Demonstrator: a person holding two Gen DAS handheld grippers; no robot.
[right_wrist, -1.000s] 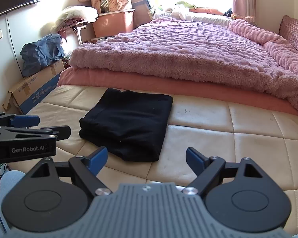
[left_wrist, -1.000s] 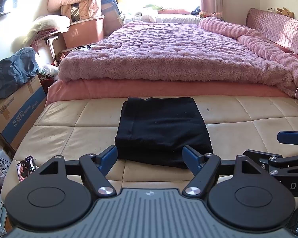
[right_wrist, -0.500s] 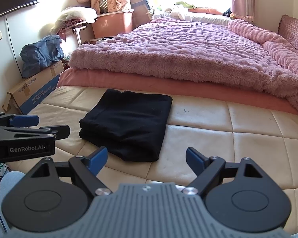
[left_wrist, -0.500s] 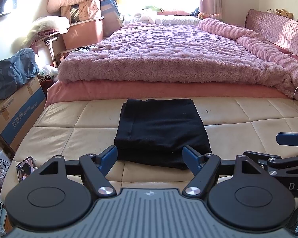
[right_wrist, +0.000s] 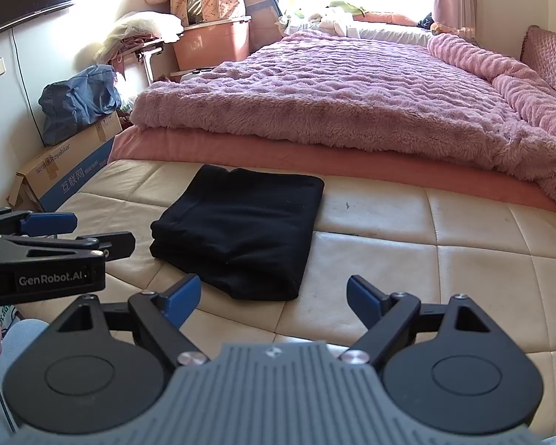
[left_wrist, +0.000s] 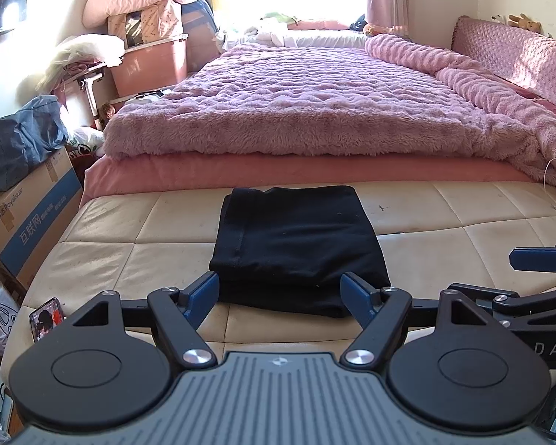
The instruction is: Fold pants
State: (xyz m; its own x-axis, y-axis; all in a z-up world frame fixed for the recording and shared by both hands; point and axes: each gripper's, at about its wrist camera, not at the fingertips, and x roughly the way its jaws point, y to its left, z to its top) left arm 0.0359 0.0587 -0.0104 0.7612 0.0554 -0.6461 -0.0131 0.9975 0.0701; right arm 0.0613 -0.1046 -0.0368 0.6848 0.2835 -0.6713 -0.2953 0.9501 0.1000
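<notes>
The black pants [left_wrist: 296,244] are seen folded on the cream cushion [left_wrist: 463,256]; both the left gripper [left_wrist: 280,293] and right gripper [right_wrist: 272,296] are held apart from them, jaws spread and empty.

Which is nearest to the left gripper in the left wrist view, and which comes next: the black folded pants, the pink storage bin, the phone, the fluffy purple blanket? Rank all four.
1. Black folded pants: straight ahead of the left gripper, at its open jaws.
2. Phone: low on the left, at the cushion's edge.
3. Fluffy purple blanket: beyond the pants, on the bed.
4. Pink storage bin: far left corner.
</notes>
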